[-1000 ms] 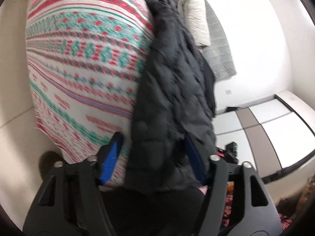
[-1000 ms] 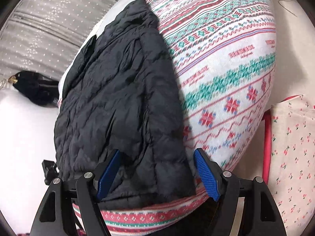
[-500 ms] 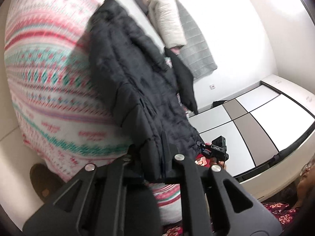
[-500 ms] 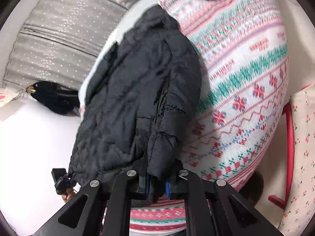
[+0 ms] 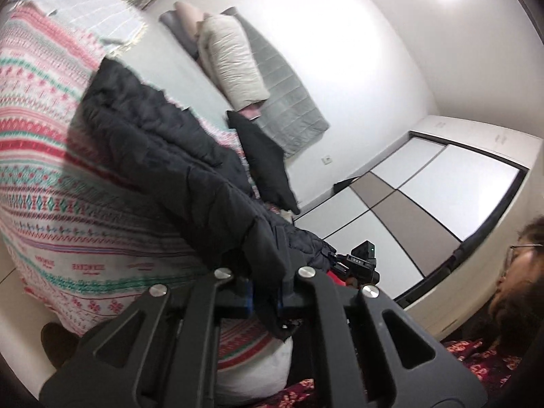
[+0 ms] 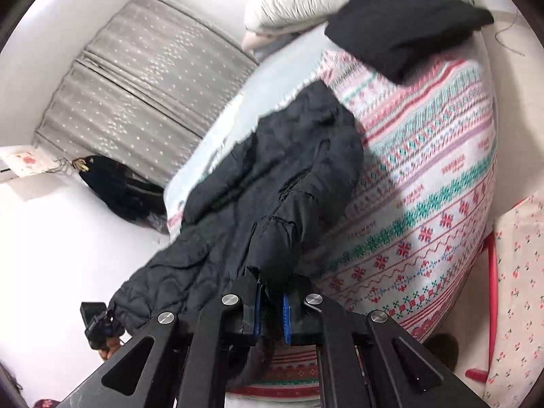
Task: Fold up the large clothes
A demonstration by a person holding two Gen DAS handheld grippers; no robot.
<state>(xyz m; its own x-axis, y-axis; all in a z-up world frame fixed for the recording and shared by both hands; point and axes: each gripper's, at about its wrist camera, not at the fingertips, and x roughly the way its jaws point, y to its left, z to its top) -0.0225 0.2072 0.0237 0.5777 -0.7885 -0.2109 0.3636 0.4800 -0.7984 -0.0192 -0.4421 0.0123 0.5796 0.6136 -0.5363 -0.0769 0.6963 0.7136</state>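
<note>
A black quilted jacket (image 5: 163, 142) lies lengthwise on a bed with a red, green and white patterned blanket (image 5: 51, 176). My left gripper (image 5: 265, 297) is shut on the jacket's near hem and lifts it off the bed's edge. In the right wrist view the same jacket (image 6: 285, 173) stretches away over the blanket (image 6: 442, 170), and my right gripper (image 6: 271, 309) is shut on its other near hem corner. The hem hangs between the two grippers. The far collar end still rests on the bed.
A folded black garment (image 6: 404, 23) and a cream pillow (image 5: 227, 64) lie at the bed's head. A grey headboard (image 6: 136, 85) is behind. A wardrobe (image 5: 408, 210) stands on one side. A cherry-print cloth on a red frame (image 6: 513, 289) stands by the bed's foot.
Both grippers were open around the jacket's hem a second ago. They have shut on it and risen, pulling the near end of the jacket up off the bed.
</note>
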